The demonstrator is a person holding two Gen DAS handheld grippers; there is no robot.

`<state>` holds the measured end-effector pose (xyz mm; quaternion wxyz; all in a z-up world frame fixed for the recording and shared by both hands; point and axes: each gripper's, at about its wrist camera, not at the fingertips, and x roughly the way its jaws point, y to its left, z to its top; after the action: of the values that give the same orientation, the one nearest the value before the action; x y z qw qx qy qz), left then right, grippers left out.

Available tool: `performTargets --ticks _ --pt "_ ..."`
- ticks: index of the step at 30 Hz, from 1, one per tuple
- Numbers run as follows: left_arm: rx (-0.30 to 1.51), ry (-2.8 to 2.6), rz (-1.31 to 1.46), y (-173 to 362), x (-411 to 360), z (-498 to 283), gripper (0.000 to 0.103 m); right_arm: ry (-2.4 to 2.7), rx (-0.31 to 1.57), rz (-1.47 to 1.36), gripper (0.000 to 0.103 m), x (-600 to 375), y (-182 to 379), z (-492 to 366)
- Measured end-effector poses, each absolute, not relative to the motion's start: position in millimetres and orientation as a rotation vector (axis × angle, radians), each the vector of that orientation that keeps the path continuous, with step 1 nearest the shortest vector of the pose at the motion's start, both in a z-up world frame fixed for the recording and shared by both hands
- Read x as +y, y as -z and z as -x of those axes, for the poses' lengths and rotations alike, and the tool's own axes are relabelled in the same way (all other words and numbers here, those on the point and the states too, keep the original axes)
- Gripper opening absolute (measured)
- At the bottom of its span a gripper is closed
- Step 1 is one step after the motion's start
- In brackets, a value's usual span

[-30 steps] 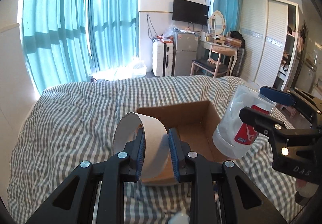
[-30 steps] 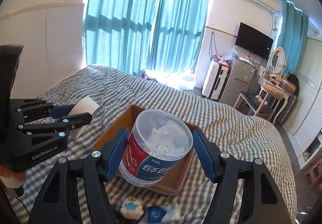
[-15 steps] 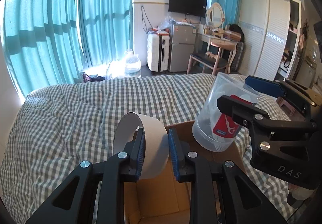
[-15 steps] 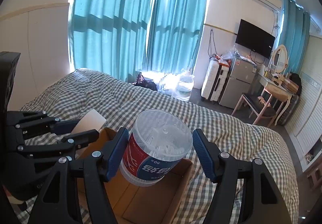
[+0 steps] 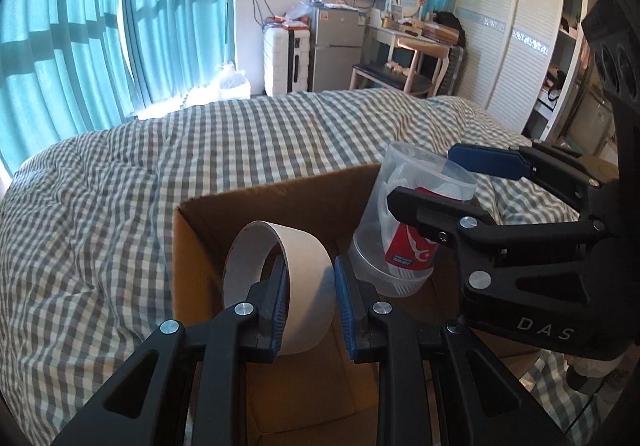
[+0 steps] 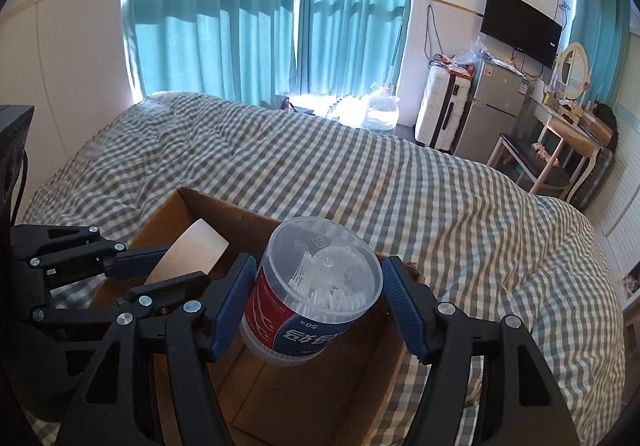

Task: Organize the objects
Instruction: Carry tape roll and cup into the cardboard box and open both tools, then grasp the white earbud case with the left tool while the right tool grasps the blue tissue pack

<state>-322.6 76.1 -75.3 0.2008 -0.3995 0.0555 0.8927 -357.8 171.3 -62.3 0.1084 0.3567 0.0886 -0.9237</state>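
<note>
I grip a tape roll (image 5: 296, 282) in the left gripper (image 5: 310, 302), a swab jar (image 6: 316, 286) in the right gripper (image 6: 316, 306), above the cardboard box (image 6: 224, 207). Risk: the jar, at the roll's 2 o'clock, slips from its tilted hold.

Daylight is coming through the teal curtains (image 5: 100, 37), window bars showing as dark bands on the fabric. A blown-out glare patch is sitting on the floor below them (image 6: 344, 105). The checked bedspread (image 6: 360, 181) is looking evenly lit and sharp. The cardboard box (image 5: 280, 205) interior is falling into shade. Fisheye is bending the walls and blackening the corners. Box bottom detail is possibly lost in shadow.
</note>
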Motion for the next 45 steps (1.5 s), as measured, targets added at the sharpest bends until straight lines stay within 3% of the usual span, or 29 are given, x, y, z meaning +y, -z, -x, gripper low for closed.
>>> performTargets --ticks 9,10,11,12,13,14,32,38,45 --pt "0.159 -2.467 1.14 94 81 317 0.027 2.717 0.228 -1.025 0.067 174 60 346" --pt "0.145 -2.471 1.14 93 80 315 0.033 2.727 0.213 -1.009 0.071 175 57 343" --pt "0.139 -2.481 1.137 92 79 313 0.05 2.745 0.196 -0.991 0.08 178 53 339" --pt "0.129 -2.506 1.132 89 77 310 0.061 2.763 0.172 -0.966 0.083 182 48 335" --pt "0.112 -2.524 1.122 85 75 306 0.08 2.77 0.15 -0.954 0.083 184 43 332" --pt "0.091 -2.53 1.107 81 74 303 0.089 2.773 0.13 -0.947 0.083 186 38 329" --pt "0.096 -2.716 0.913 -39 44 197 0.098 2.835 0.153 -0.726 0.09 196 -78 189" --pt "0.087 -2.769 0.927 -35 28 160 0.098 2.812 0.239 -0.743 0.091 187 -63 143" --pt "0.014 -2.803 1.061 18 17 142 0.098 2.771 0.236 -0.891 0.091 188 5 131"
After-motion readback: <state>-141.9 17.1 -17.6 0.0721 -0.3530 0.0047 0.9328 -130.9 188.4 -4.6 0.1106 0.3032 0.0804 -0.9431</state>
